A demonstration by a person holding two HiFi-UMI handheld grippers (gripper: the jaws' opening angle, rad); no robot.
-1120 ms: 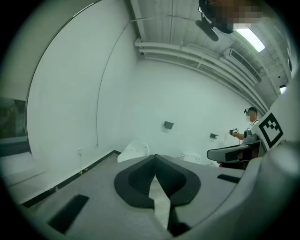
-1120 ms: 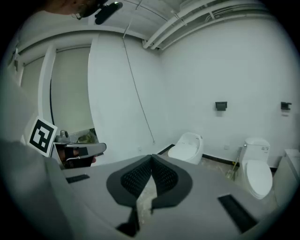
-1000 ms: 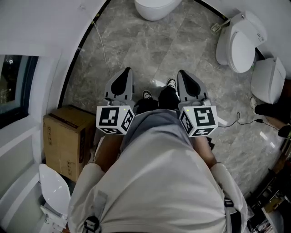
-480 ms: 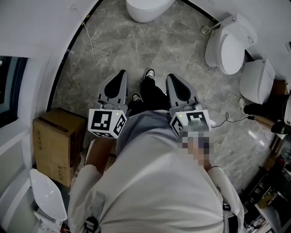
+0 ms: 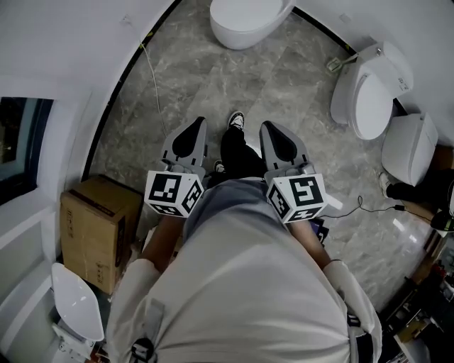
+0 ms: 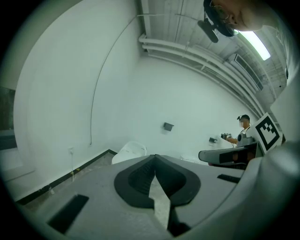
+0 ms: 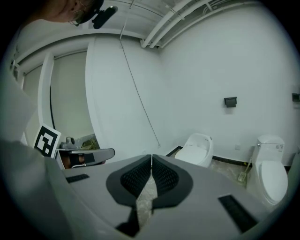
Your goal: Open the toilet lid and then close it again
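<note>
White toilet [image 5: 245, 21], lid down, stands on the floor [image 5: 284, 78] well ahead, almost straight along both grippers' pointing line. Both the left gripper [image 5: 193, 131] and the right gripper [image 5: 273, 133] have jaws pressed together on nothing, and look about equally far from it.

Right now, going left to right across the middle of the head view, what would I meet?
cardboard box → left gripper, jaws shut → shoe → right gripper, jaws shut → toilet at the right side
</note>
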